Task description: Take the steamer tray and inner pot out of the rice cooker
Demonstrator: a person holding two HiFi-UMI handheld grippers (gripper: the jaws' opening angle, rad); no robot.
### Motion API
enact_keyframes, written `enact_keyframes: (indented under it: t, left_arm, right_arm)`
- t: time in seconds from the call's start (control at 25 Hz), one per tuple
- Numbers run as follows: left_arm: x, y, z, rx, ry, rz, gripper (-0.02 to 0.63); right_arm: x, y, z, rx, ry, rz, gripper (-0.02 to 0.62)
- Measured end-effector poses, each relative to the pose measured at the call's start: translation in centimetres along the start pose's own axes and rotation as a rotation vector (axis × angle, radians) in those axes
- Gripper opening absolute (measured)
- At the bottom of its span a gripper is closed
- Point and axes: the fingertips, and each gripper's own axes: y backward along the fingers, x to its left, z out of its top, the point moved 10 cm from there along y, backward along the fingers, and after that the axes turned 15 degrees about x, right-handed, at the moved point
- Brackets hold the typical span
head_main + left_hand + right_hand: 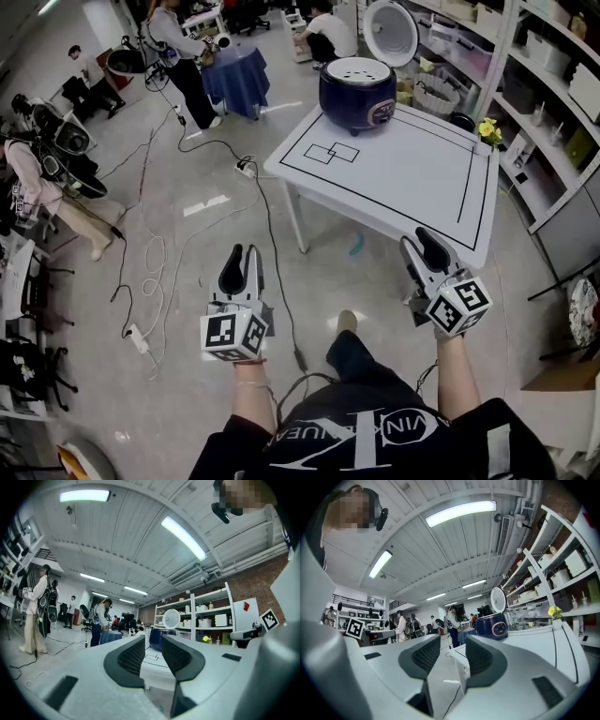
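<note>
- Sitting at the white tabletop's (403, 178) far-left corner, the rice cooker (356, 94) has its lid (389, 33) flipped up and the perforated steamer tray (356, 68) on top.
- Shelves (553, 84) hug the tabletop's right side, and cables (159, 253) trail over the floor on the left.
- Left hand-held gripper (244, 261) and right hand-held gripper (420, 248): jaws apart, nothing between, well short of the rice cooker.

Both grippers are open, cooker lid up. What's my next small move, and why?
Probably step in toward the rice cooker: the left gripper and right gripper are open, empty and well short of it, and the steamer tray sits in its top at the table's far side.
</note>
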Motion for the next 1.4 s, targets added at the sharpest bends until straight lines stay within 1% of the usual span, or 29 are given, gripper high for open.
enact_keyframes:
  t: [0.16, 0.36, 0.6, 0.8, 1.08, 1.28, 1.4]
  left_arm:
    - [1.8, -3.9, 1.2, -0.002, 0.014, 0.009, 0.081]
    - [3.5, -9.1, 2.6, 0.017, 0.02, 0.012, 0.081]
    - [5.5, -15.4, 4.5, 0.018, 0.027, 0.007, 0.081]
    - [6.2, -20.3, 5.8, 0.005, 0.028, -0.01, 0.081]
    - [5.8, -25.1, 6.6, -0.021, 0.036, -0.053, 0.081]
    - [5.3, -27.1, 7.0, -0.01, 0.03, -0.09, 0.081]
    - [5.3, -28.4, 7.4, 0.014, 0.028, -0.099, 0.081]
  right_arm:
    - [-2.4, -3.7, 1.1, 0.017, -0.011, -0.001, 0.15]
    - [-5.8, -7.8, 3.0, 0.024, -0.04, -0.016, 0.152]
    - [-9.0, -13.1, 5.2, 0.038, -0.038, -0.017, 0.152]
    - [-11.3, -16.7, 6.7, 0.042, -0.029, -0.012, 0.152]
    - [-13.5, -19.1, 8.0, 0.037, -0.012, -0.014, 0.152]
    - [-14.6, -19.4, 8.2, 0.032, -0.033, -0.033, 0.152]
    - [-15.2, -19.9, 8.3, 0.032, -0.048, -0.04, 0.152]
